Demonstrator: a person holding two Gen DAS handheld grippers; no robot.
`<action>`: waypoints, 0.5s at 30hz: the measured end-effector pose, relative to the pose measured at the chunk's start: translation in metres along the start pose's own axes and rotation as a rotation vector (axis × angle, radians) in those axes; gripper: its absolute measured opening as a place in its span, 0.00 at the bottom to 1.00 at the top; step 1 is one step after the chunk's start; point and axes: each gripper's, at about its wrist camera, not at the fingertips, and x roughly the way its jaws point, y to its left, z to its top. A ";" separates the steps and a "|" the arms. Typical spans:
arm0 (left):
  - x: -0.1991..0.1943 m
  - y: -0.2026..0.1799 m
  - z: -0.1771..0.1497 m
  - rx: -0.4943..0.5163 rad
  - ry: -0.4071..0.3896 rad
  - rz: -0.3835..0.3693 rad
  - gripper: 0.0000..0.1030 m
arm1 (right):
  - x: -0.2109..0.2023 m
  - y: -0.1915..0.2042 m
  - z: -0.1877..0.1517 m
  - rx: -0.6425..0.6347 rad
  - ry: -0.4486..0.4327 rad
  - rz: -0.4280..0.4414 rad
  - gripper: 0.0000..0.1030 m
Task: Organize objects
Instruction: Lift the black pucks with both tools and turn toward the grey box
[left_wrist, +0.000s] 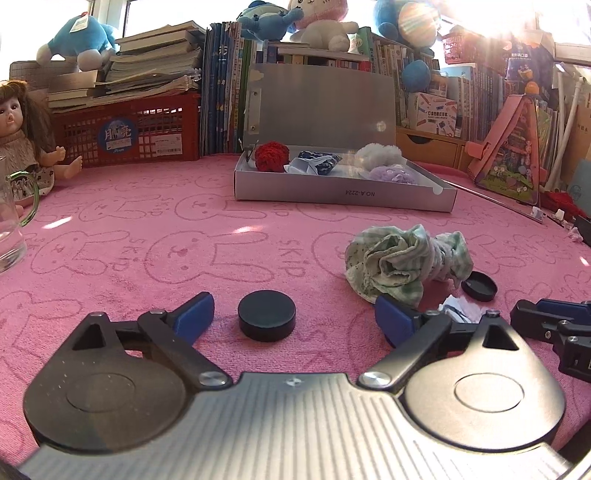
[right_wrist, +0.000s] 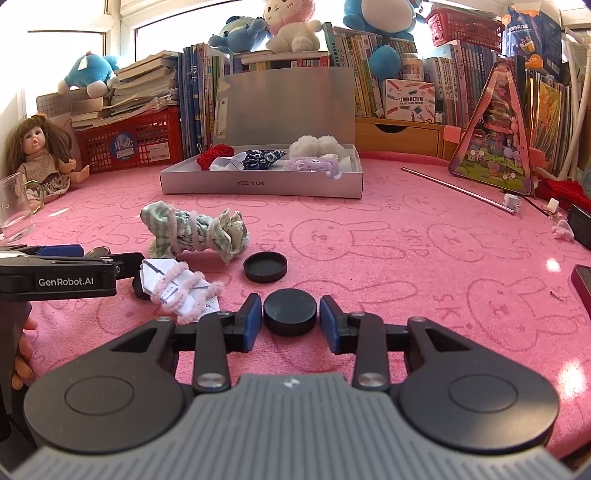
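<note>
Two black pucks are sitting apart: left gripper (left_wrist: 293, 317) gaping wide around one (left_wrist: 266, 319), right gripper (right_wrist: 290, 322) bracketing another (right_wrist: 290, 311), pads not quite touching; only its camera is showing the folded paper (right_wrist: 181, 291).

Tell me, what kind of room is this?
Probably a child's bedroom or playroom: plush toys sit on rows of books, a doll leans by a red basket, and a pink bunny cloth covers the table.

The right gripper (right_wrist: 290, 322) brackets a flat black round puck (right_wrist: 290, 312) on the pink rabbit-print cloth (right_wrist: 424, 266), its blue pads seemingly just clear of the puck's sides. Beyond it lie an upturned black round cap (right_wrist: 265, 266), a pipe-cleaner-tied folded paper bundle (right_wrist: 181, 288) and a green checked cloth roll (right_wrist: 194, 234). The left gripper (right_wrist: 122, 267) reaches in from the left edge.
</note>
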 end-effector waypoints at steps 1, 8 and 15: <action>0.001 0.000 0.001 0.002 0.003 0.006 0.93 | 0.001 0.000 0.000 0.001 -0.002 -0.003 0.50; 0.001 0.002 0.005 -0.004 0.024 0.016 0.91 | 0.002 0.003 0.000 -0.007 -0.012 -0.015 0.46; -0.001 0.009 0.009 -0.012 0.025 0.052 0.62 | 0.003 0.002 0.003 0.002 -0.011 -0.008 0.37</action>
